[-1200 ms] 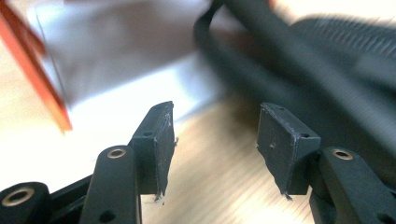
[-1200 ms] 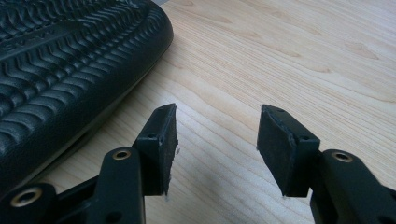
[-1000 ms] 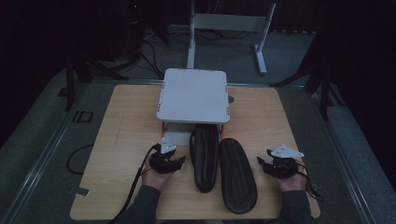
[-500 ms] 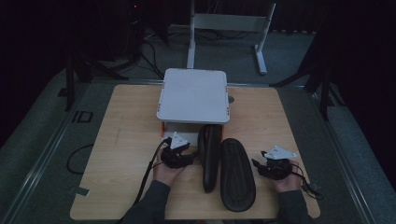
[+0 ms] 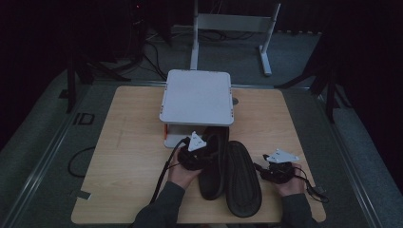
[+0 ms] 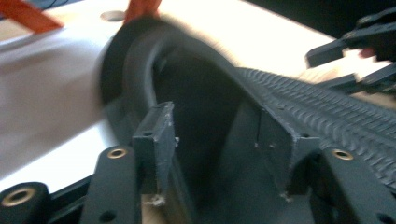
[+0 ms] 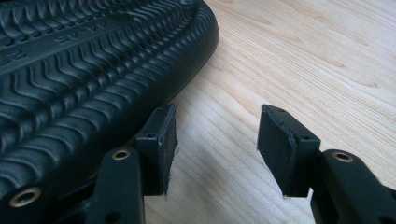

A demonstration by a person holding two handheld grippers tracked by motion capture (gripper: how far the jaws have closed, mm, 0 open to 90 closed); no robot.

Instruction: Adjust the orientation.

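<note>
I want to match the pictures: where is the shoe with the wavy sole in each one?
High view: wavy-soled shoe, bottom middle.
Left gripper view: right side.
Right gripper view: upper left.
Shared landmark: the wooden table, also seen at and.

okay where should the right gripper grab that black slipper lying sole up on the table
Probably the long outer edge of the sole-up slipper, coming in from its right side. The right gripper already sits there with its jaws open over bare table, and the rim looks thin enough to pinch. The ridged sole is broad and flat, so it offers no hold from above.
</note>
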